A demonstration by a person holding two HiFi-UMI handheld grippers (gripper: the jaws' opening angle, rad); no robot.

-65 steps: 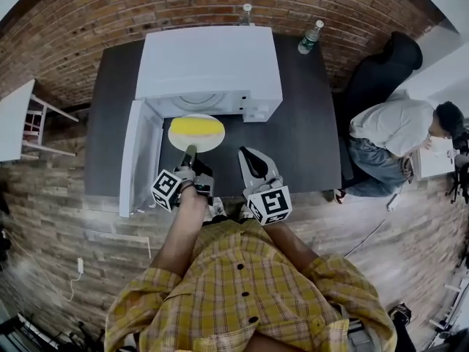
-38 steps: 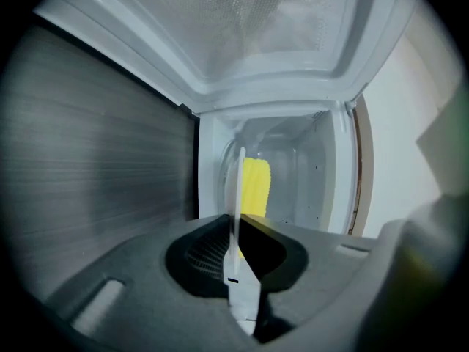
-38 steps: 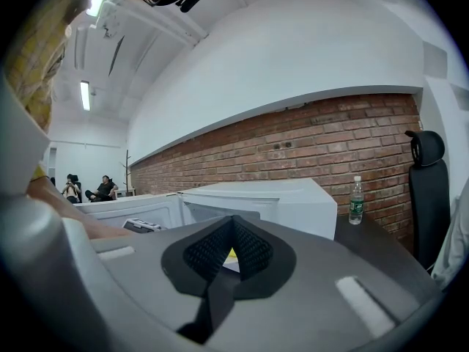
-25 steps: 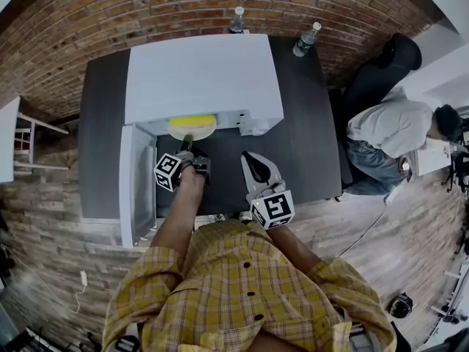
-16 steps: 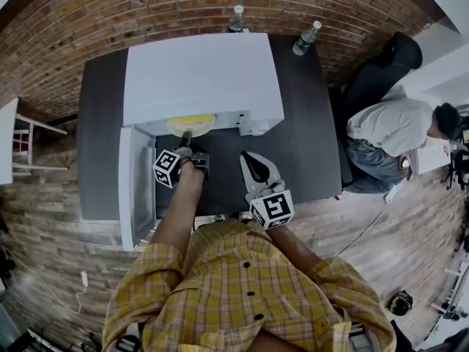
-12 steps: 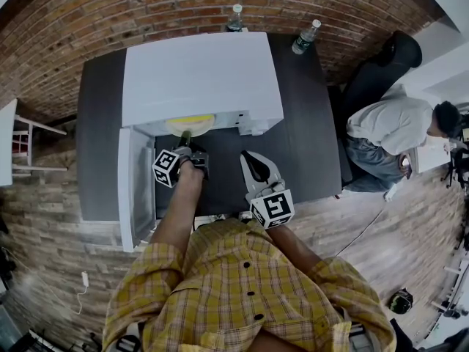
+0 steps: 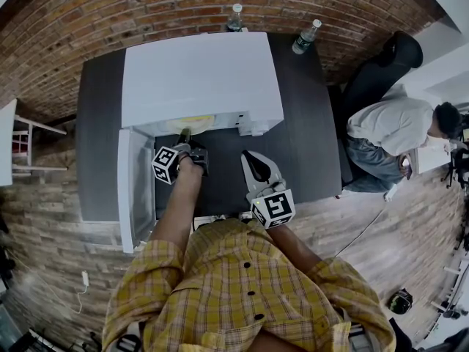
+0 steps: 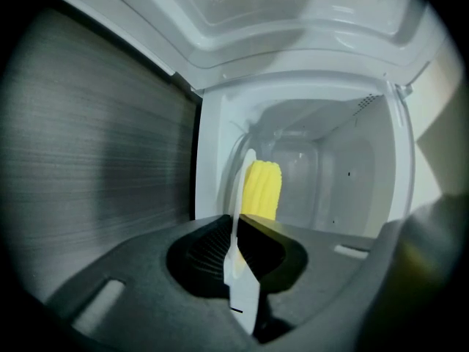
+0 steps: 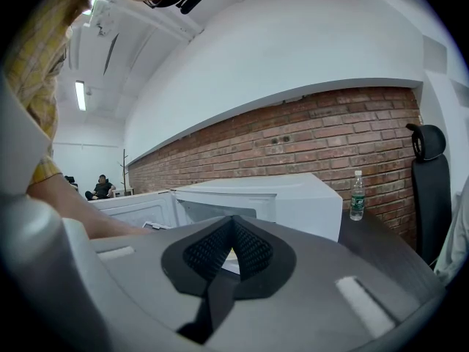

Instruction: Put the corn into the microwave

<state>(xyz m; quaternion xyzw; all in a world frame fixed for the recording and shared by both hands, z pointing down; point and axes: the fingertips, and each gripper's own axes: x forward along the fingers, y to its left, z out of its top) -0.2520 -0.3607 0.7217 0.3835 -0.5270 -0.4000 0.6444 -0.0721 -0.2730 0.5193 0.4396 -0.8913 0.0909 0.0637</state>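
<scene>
The white microwave (image 7: 201, 75) stands on the dark table (image 7: 308, 138), with its door (image 7: 135, 185) swung open to the left. My left gripper (image 7: 185, 136) reaches into the opening, shut on the rim of a white plate (image 7: 192, 123). Only a sliver of that plate shows under the microwave's top. In the left gripper view the plate (image 8: 248, 163) appears edge-on between the pads of the left gripper (image 8: 236, 222). The yellow corn (image 8: 262, 189) lies on the plate inside the cavity (image 8: 330, 174). My right gripper (image 7: 253, 163) rests over the table right of the opening, shut and holding nothing.
Two water bottles (image 7: 234, 18) (image 7: 305, 37) stand behind the microwave. A seated person (image 7: 392, 134) and a black chair (image 7: 385, 68) are off the table's right side. White furniture (image 7: 18, 141) sits at far left. The right gripper view shows the microwave (image 9: 293, 196) and a bottle (image 9: 357, 195).
The left gripper has carried the plate with corn from the table in front of the microwave into the cavity, until it is nearly hidden. The right gripper has stayed still.
</scene>
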